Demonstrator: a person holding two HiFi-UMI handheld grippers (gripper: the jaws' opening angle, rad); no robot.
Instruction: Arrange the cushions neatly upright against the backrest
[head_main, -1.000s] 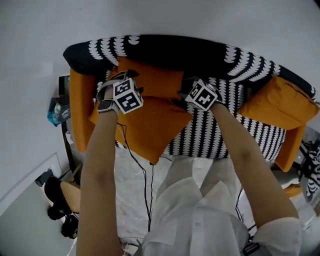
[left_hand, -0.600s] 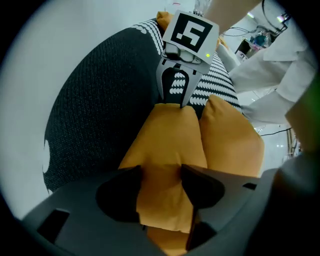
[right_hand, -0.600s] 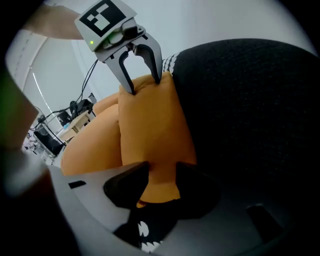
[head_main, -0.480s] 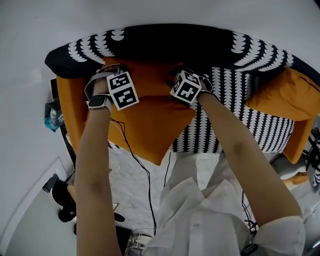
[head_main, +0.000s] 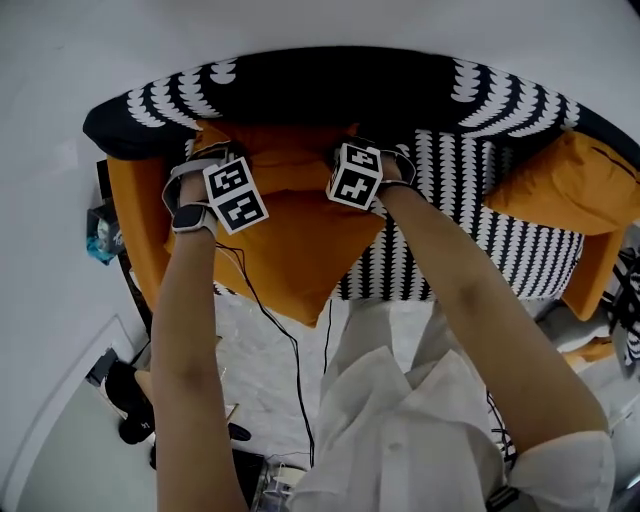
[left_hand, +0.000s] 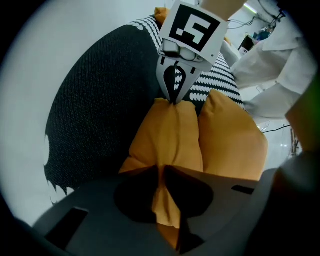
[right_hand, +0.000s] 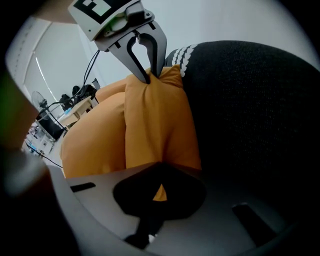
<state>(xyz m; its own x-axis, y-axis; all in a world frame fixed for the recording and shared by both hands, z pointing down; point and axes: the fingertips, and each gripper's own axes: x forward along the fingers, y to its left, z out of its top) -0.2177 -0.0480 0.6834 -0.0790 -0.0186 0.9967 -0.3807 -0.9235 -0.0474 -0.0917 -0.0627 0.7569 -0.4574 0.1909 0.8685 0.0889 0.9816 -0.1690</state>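
Cushions: the rear orange cushion (head_main: 285, 160) stood against the backrest (head_main: 340, 85) at the left end of the sofa (head_main: 480, 220). A second orange cushion (head_main: 300, 250) leaned on its front. The left gripper (left_hand: 161, 172) had just been closing and pinched a fold of the rear cushion's top edge. The right gripper (right_hand: 156, 172), likewise just closed, was clamped on the opposite top corner.

Risk noted: both holds took only thin fabric, so a lift could pull the cover free or let the cushion sag. The unheld front cushion overhung the seat front and could topple off.

No brand, label or legible writing was observed, only square patterns on the marker cubes (head_main: 235, 195).
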